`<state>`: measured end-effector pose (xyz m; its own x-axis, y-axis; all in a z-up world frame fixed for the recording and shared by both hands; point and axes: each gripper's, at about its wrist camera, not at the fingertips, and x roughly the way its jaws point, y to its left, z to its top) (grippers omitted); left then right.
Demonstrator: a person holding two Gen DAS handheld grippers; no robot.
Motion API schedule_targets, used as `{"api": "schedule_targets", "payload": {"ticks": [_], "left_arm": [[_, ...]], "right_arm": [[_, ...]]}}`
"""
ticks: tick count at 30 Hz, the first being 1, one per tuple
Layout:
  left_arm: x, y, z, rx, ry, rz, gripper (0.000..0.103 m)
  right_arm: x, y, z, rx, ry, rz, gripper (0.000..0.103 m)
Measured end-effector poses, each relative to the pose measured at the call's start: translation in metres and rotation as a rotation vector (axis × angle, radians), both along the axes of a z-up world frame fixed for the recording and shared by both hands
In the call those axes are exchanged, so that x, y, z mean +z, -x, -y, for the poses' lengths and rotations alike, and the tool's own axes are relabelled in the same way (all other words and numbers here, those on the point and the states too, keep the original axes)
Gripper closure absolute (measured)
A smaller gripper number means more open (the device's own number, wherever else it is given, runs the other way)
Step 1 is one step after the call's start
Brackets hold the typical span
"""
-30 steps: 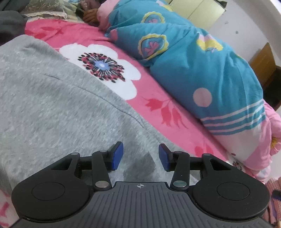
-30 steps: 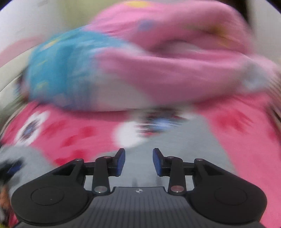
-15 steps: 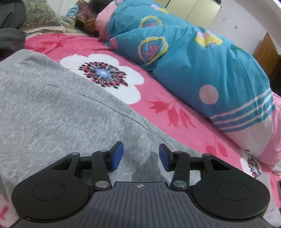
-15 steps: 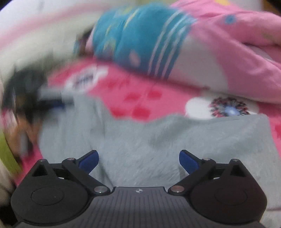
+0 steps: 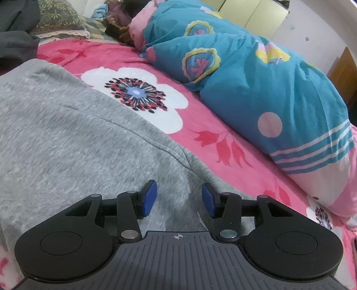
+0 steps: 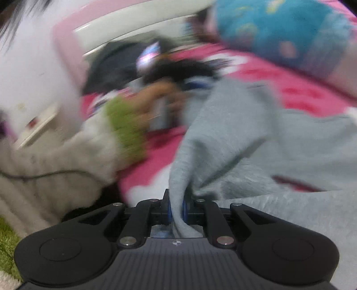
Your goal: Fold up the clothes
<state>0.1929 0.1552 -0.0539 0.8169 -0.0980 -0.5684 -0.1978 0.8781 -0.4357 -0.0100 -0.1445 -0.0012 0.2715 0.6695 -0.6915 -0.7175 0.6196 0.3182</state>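
A grey sweatshirt-like garment lies spread on the pink flowered bedsheet. My left gripper hovers low over the garment's edge, its blue pads apart with nothing pinched between them. In the blurred right wrist view the jaws of my right gripper are closing, and a bunched fold of the grey garment is clamped between the blue pads. The fabric rises from there toward the person's other hand, with its green cuff, at the garment's far end.
A bulky blue and pink quilt lies along the far side of the bed, covering a person whose dark hair shows near a patterned pillow. Dark clothing sits at the far left. A cream fluffy sleeve fills the lower left.
My right gripper swung left across the bed, spread its jaws wide, then closed them on a fold of the grey garment. The left gripper has stayed almost still, equally open.
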Motion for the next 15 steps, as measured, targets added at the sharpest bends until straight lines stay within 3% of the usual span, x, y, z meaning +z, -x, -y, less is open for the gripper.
{"api": "schedule_targets", "payload": {"ticks": [1, 3, 5, 7, 11, 15], "left_arm": [[0.0, 0.0, 0.0, 0.003, -0.001, -0.001, 0.058], [0.0, 0.0, 0.002, 0.013, -0.004, 0.0, 0.058], [0.0, 0.001, 0.005, 0.025, -0.02, 0.003, 0.058], [0.0, 0.001, 0.012, 0.033, -0.059, 0.007, 0.058], [0.0, 0.002, 0.031, 0.036, -0.182, 0.013, 0.057], [0.0, 0.004, 0.031, 0.034, -0.188, 0.015, 0.057]], "right_arm": [[-0.01, 0.005, -0.015, 0.029, -0.01, -0.013, 0.09], [-0.032, -0.001, -0.036, 0.01, 0.034, -0.057, 0.069], [-0.033, 0.007, -0.046, 0.017, 0.043, -0.034, 0.049], [-0.016, 0.016, -0.044, 0.027, 0.053, 0.026, 0.043], [0.036, 0.035, -0.009, -0.066, 0.053, 0.214, 0.029], [0.071, 0.018, 0.056, -0.26, -0.118, 0.247, 0.021]]}}
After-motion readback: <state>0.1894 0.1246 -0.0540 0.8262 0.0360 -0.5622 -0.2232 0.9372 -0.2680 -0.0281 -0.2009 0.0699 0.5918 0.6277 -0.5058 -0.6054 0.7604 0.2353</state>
